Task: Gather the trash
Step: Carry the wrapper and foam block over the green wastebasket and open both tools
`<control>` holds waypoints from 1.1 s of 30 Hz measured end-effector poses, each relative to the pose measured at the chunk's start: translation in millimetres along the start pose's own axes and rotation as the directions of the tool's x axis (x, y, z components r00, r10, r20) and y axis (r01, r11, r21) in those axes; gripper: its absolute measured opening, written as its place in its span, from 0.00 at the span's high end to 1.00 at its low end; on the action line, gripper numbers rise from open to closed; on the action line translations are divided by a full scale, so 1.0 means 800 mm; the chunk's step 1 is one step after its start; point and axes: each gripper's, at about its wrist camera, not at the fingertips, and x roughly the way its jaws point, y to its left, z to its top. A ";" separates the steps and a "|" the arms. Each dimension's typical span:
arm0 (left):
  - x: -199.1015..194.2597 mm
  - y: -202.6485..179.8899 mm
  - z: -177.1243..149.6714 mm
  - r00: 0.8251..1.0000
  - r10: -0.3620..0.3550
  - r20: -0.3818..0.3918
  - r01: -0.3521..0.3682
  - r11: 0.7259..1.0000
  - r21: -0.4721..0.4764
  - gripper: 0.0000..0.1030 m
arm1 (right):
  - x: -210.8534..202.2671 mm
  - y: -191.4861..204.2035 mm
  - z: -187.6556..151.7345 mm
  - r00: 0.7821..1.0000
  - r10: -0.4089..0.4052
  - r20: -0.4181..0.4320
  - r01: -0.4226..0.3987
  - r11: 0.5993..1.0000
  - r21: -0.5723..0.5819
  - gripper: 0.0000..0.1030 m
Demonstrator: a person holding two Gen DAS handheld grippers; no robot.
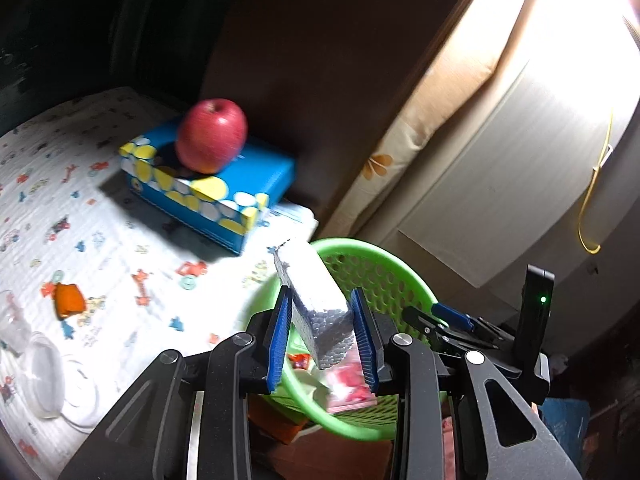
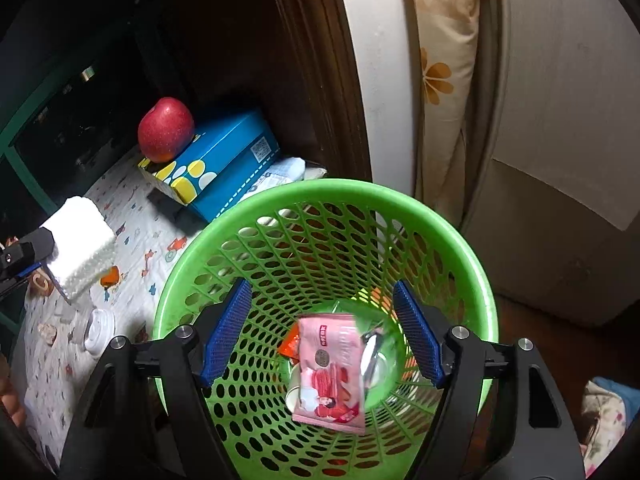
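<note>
Green basket [image 1: 384,264] btm hidden by foam block [image 1: 316,304].

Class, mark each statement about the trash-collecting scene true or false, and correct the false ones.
1. The apple sits on the blue box. True.
2. The left gripper is empty. False: it grips a white foam block.
3. The right gripper has open jaws above the green basket. True.
4. The pink wrapper lies on the patterned cloth. False: it is inside the basket.
</note>
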 end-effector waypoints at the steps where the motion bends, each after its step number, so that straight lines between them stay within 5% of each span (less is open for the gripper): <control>1: 0.005 -0.008 -0.001 1.000 -0.007 -0.009 0.007 1.000 0.010 0.71 | -0.004 -0.004 0.000 1.000 0.002 0.006 -0.002 1.000 0.004 0.29; 15: 0.095 -0.074 -0.026 0.986 -0.038 -0.160 0.055 0.993 0.104 0.70 | -0.049 -0.044 -0.018 0.998 0.009 0.067 -0.013 0.998 0.066 0.25; 19: 0.105 -0.074 -0.030 0.983 -0.038 -0.179 0.057 0.993 0.104 0.62 | -0.053 -0.048 -0.021 0.997 0.015 0.072 -0.021 0.997 0.081 0.25; 21: 0.107 -0.072 -0.031 0.983 -0.035 -0.180 0.053 0.994 0.096 0.54 | -0.055 -0.048 -0.023 0.997 0.020 0.073 -0.026 0.996 0.084 0.25; 33: 0.054 -0.028 -0.038 0.992 0.014 -0.125 -0.009 0.999 0.039 0.48 | -0.064 -0.009 -0.019 0.993 0.076 0.088 -0.079 0.996 0.028 0.24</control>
